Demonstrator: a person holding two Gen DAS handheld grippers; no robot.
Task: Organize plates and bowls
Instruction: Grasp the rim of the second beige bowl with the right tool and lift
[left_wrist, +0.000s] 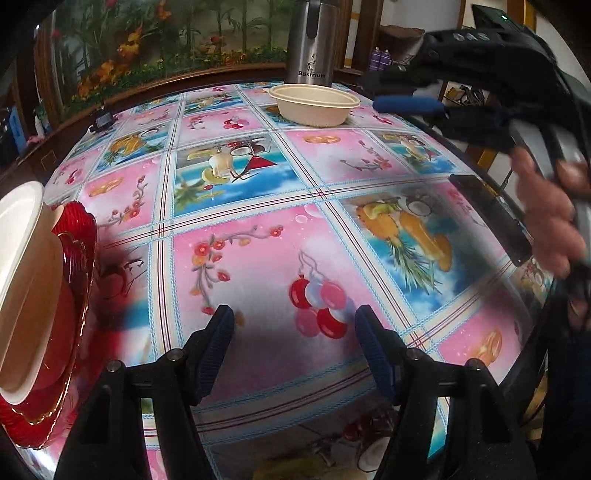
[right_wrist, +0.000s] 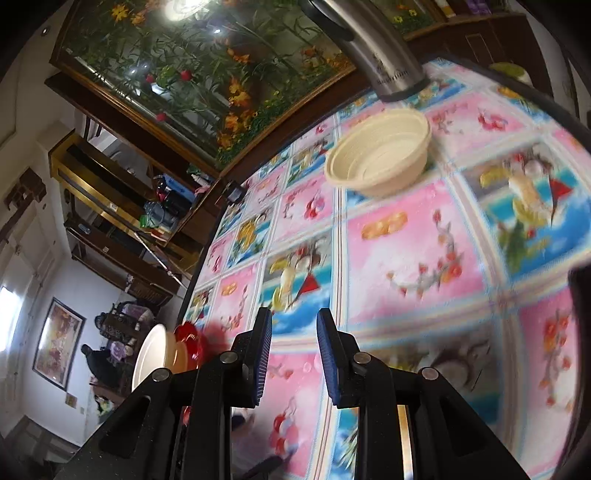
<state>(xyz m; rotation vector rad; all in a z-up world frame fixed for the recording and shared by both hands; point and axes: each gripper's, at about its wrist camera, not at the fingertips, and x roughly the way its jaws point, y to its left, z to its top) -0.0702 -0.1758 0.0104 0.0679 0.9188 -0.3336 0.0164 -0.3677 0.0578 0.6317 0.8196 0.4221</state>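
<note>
A cream bowl (left_wrist: 314, 105) stands alone at the far side of the table, in front of a steel flask; it also shows in the right wrist view (right_wrist: 380, 155). A second cream bowl (left_wrist: 26, 291) sits on a red glass plate (left_wrist: 79, 258) at the left edge, also in the right wrist view (right_wrist: 155, 350). My left gripper (left_wrist: 293, 332) is open and empty, low over the tablecloth. My right gripper (right_wrist: 294, 347) is open and empty, tilted, in the air short of the far bowl; it shows at the upper right in the left wrist view (left_wrist: 406, 92).
A steel flask (left_wrist: 314, 40) stands behind the far bowl. A dark phone (left_wrist: 491, 218) lies near the table's right edge. A small black device (left_wrist: 103, 120) sits at the far left edge. The flowered tablecloth (left_wrist: 258, 258) covers the table.
</note>
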